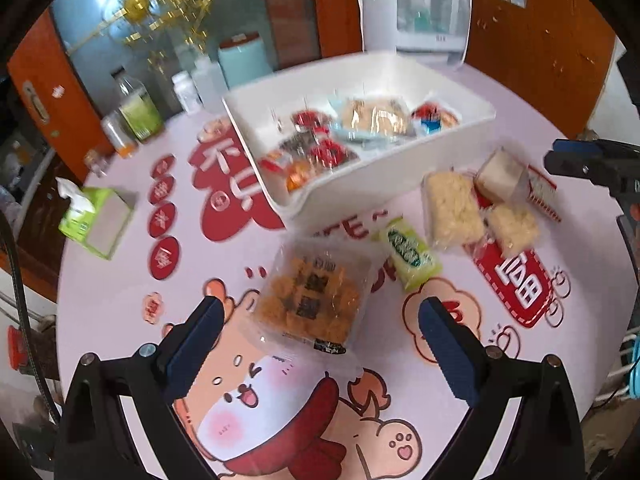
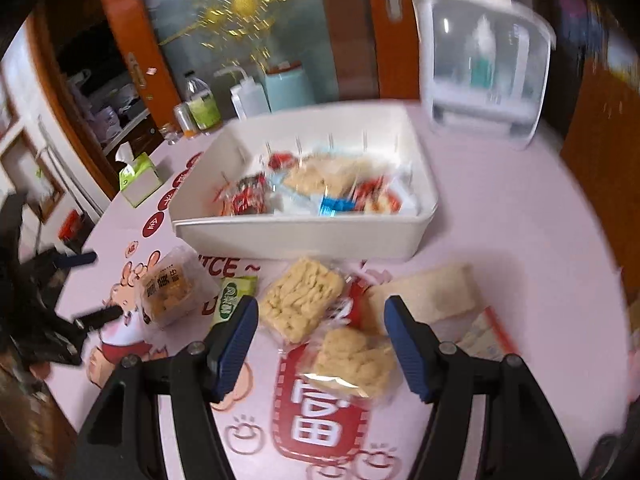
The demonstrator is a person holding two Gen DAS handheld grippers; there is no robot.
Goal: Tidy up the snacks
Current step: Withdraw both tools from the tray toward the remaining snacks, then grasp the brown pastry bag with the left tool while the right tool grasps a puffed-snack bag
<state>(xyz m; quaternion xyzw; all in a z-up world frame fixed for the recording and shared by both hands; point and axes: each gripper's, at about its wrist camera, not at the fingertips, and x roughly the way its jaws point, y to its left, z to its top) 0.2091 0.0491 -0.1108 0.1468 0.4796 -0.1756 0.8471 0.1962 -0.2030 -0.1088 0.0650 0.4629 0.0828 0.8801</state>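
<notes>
A white bin (image 1: 384,184) (image 2: 304,236) holds several wrapped snacks. In front of it on the table lie an orange snack pack (image 1: 312,296) (image 2: 172,292), a green packet (image 1: 408,254) (image 2: 232,296), a long pale crisp-rice pack (image 1: 452,208) (image 2: 300,304), a smaller pale pack (image 1: 514,228) (image 2: 356,360) and a square pale cake pack (image 1: 500,176) (image 2: 432,292). My left gripper (image 1: 320,344) is open, just short of the orange pack. My right gripper (image 2: 320,344) is open, with the smaller pale pack between its fingers; it also shows in the left wrist view (image 1: 588,160).
A green tissue box (image 1: 96,220) (image 2: 138,178) sits at the left. Bottles and jars (image 1: 136,116) and a pale blue canister (image 1: 244,58) stand at the back. A white clear-fronted cabinet (image 1: 416,12) (image 2: 484,68) stands behind the bin. The table edge runs at left.
</notes>
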